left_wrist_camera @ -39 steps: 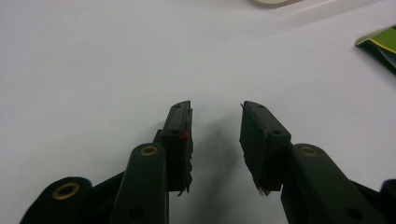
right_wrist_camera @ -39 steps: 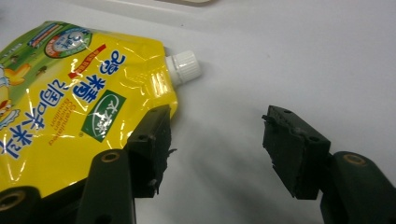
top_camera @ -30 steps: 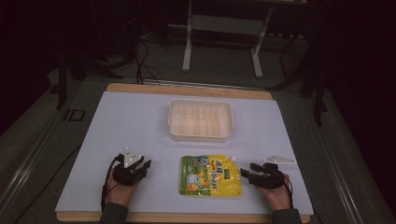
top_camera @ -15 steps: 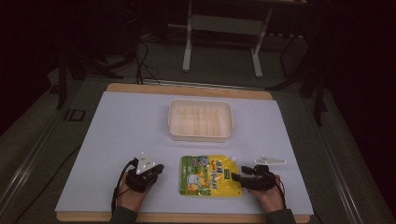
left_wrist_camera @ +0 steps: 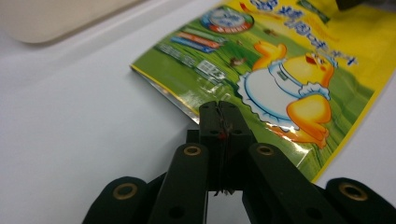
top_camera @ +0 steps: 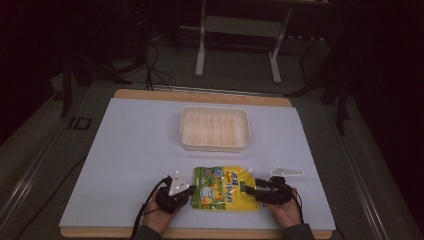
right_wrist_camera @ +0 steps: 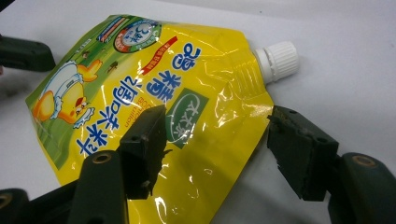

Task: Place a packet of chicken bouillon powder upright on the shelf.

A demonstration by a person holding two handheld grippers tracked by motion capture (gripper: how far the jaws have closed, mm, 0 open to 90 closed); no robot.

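A yellow and green spouted pouch (top_camera: 227,187) with a duck picture lies flat near the table's front edge, its white cap (right_wrist_camera: 278,58) at the far right corner. My left gripper (top_camera: 192,190) sits at the pouch's left end. Its jaws have just been closing and now stand shut, tips (left_wrist_camera: 219,109) over the silver bottom edge of the pouch (left_wrist_camera: 280,60), with nothing plainly pinched between them. My right gripper (top_camera: 247,189) is open at the spout end: one jaw rests over the pouch (right_wrist_camera: 154,74), the other stands on the bare table beside it.
A shallow white plastic tray (top_camera: 215,127) stands behind the pouch, mid-table. The white sheet (top_camera: 130,150) covers a wooden board whose front edge (top_camera: 200,232) lies just under both hands. Dark floor, cables and a metal stand lie beyond the far edge.
My left hand has slid right from open table to the pouch's left end, and its jaws have gone from open to shut. The right hand has stayed almost still.
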